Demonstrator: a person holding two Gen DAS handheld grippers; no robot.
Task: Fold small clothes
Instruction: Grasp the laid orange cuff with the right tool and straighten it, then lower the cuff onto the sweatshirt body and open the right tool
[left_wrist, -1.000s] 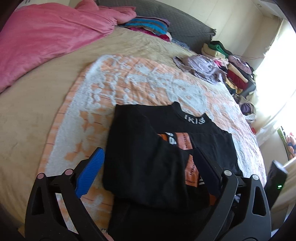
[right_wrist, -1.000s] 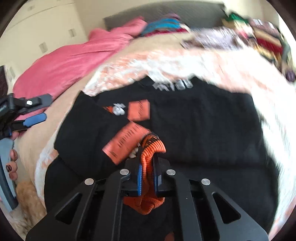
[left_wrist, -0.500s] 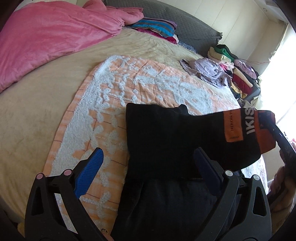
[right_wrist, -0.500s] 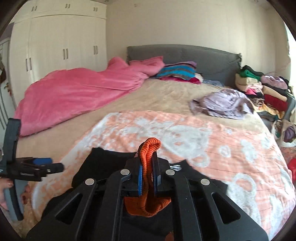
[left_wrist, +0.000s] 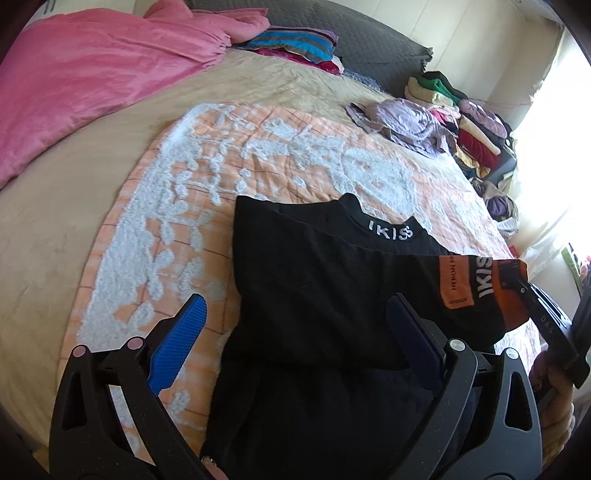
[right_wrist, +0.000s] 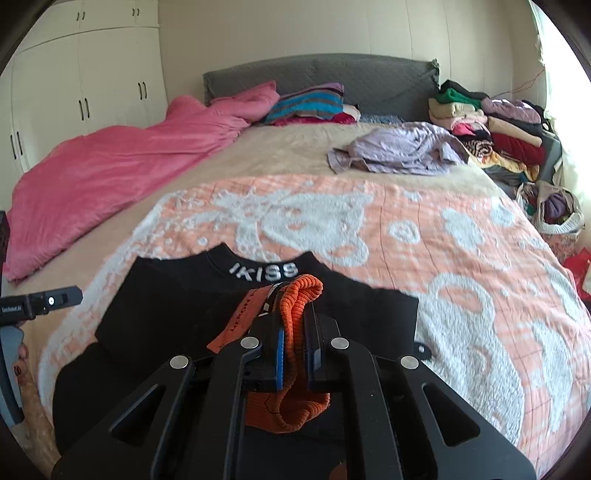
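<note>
The left gripper (left_wrist: 291, 343) hangs with jaws spread wide, empty. At its three o'clock, the right gripper (right_wrist: 294, 354) is clamped tight on the orange cuff (right_wrist: 295, 325).

pink duvet (right_wrist: 122, 162) and striped pillows (right_wrist: 310, 105) against grey headboard (right_wrist: 369, 81).

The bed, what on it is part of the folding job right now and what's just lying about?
In the job:
- black top, on the orange and white blanket
- its orange cuff, clamped in the right gripper
- left gripper, jaws open over the top

Lying about:
- pink duvet
- lilac garment
- striped folded pile
- stacked clothes
</note>
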